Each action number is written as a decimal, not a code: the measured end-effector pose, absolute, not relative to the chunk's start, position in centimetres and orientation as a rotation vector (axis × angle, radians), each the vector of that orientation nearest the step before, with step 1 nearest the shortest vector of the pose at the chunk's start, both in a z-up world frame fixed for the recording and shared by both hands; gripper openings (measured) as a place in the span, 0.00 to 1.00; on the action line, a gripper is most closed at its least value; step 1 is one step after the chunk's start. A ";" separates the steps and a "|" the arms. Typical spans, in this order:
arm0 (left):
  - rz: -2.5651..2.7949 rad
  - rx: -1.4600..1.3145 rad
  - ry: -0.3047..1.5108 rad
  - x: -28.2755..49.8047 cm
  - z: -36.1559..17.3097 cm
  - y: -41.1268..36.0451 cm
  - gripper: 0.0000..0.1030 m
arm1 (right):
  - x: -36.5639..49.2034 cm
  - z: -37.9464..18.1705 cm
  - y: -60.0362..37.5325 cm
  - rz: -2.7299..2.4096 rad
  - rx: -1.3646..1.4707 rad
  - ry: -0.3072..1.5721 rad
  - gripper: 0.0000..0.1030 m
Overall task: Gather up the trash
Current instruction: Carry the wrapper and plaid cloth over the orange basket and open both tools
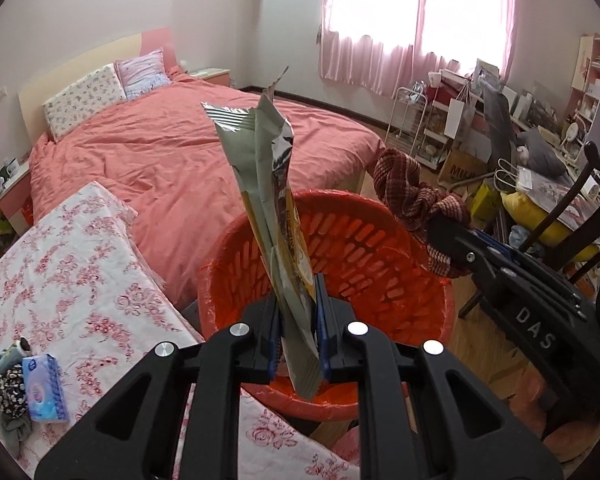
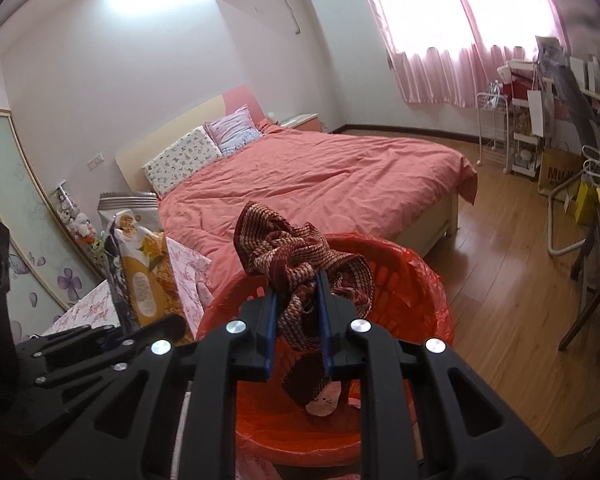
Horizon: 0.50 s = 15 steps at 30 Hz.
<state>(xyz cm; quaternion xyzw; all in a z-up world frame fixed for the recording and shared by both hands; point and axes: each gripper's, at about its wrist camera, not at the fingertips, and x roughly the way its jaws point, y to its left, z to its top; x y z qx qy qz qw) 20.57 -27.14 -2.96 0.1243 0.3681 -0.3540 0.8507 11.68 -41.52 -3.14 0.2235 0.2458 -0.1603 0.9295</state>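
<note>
Your right gripper's [image 2: 298,300] jaws are hiding the striped cloth's [image 2: 300,256] middle; between them, the basket's [image 2: 404,276] bottom is staying unseen.

The white raised letters "DAS" stand on the black body of the right gripper [image 1: 452,236], at the right edge of the left wrist view. A brown cardboard box [image 1: 462,168] on the floor right of centre in that view shows the dark letters "MU", the rest hidden; in the right wrist view the same box [image 2: 556,172], at the right edge, reads "MUJ". The snack wrapper [image 2: 144,272] at the left of the right wrist view and the blue tissue pack [image 1: 44,388] at the lower left of the left wrist view carry print too small to read.
</note>
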 end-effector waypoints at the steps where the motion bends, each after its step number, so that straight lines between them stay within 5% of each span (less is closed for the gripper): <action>1: -0.743 0.260 0.779 20.6 -3.1 -27.3 0.15 | 11.8 -3.4 -41.8 -0.323 0.470 0.508 0.22; 6: -0.725 0.248 0.824 21.6 -4.1 -27.7 0.40 | 12.4 -4.1 -43.1 -0.324 0.508 0.521 0.33; 15: -0.582 0.249 0.820 22.1 -4.3 -24.8 0.68 | 12.2 -4.1 -42.6 -0.375 0.441 0.521 0.58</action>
